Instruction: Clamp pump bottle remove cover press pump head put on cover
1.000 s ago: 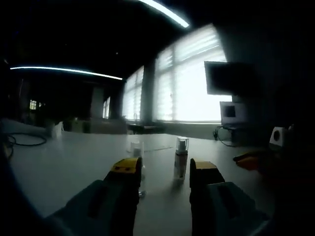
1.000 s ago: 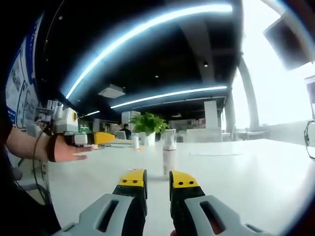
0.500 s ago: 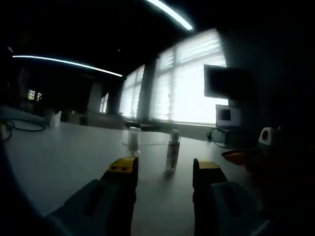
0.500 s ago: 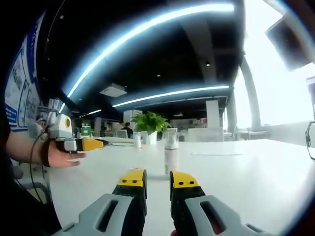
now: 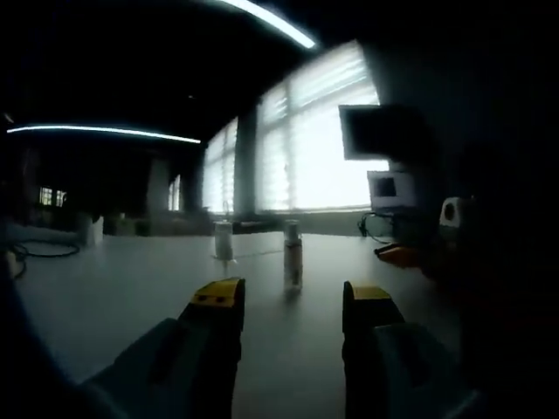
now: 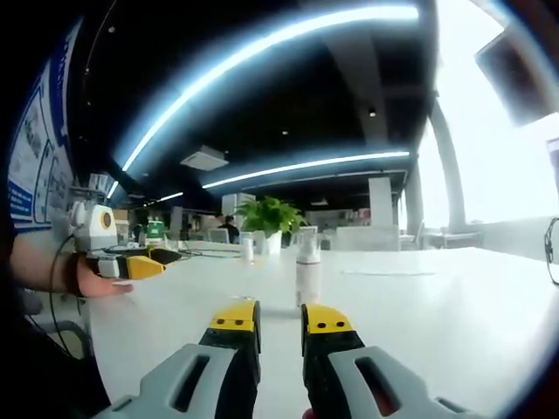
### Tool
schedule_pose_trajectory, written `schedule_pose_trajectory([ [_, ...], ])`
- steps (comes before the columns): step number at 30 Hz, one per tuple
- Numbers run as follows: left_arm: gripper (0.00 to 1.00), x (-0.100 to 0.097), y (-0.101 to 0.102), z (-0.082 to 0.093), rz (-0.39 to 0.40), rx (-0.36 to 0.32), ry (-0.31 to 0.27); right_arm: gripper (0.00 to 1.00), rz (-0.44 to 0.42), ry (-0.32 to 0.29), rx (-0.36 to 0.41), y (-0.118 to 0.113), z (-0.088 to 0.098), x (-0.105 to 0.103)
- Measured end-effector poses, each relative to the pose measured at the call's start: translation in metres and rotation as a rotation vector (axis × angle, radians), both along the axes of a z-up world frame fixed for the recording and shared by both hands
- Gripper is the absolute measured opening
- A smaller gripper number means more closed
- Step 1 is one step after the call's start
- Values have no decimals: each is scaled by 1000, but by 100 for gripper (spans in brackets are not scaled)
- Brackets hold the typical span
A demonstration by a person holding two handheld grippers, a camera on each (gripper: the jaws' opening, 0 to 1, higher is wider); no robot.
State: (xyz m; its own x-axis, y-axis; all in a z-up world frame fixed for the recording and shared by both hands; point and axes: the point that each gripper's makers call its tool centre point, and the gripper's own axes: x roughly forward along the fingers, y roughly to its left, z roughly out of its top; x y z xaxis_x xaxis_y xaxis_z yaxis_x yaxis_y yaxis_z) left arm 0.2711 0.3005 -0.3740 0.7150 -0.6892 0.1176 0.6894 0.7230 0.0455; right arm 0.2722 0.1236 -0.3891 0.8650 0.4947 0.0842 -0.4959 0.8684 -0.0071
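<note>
Yellow-tipped jaws of my left gripper (image 5: 290, 301) stand wide apart, empty | right gripper (image 6: 279, 319) nearly closed, empty | left has drawn back from the pump bottle (image 5: 293, 255), so clamping isn't begun | bottle stands upright on the table (image 6: 454, 297) ahead, long axis vertical, cover (image 6: 307, 236) still on top.

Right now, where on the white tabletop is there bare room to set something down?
The broad stretch of white table right of the upright white pump bottle is bare up to a dark cable at the edge. The strip between the bottle and the right gripper is free too. Left is tighter: the small clear cover and the left gripper.
</note>
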Motion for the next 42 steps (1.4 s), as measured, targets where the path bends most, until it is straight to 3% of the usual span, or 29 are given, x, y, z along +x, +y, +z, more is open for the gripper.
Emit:
schedule_pose_trajectory([
  [5, 36, -2, 4, 1, -5, -26, 7, 13, 3, 2, -1, 1, 0, 0],
  [8, 36, -1, 5, 0, -36, -92, 73, 13, 4, 4, -6, 1, -1, 0],
  [19, 34, -1, 9, -6, -2, -22, 35, 13, 1, -2, -28, 3, -2, 0],
  [27, 34, 1, 14, -2, 12, -62, 38, 13, 2, 1, -37, 3, -3, 0],
  [42, 34, 3, 15, -4, 20, -60, 43, 13, 2, 1, -38, 3, -4, 1],
])
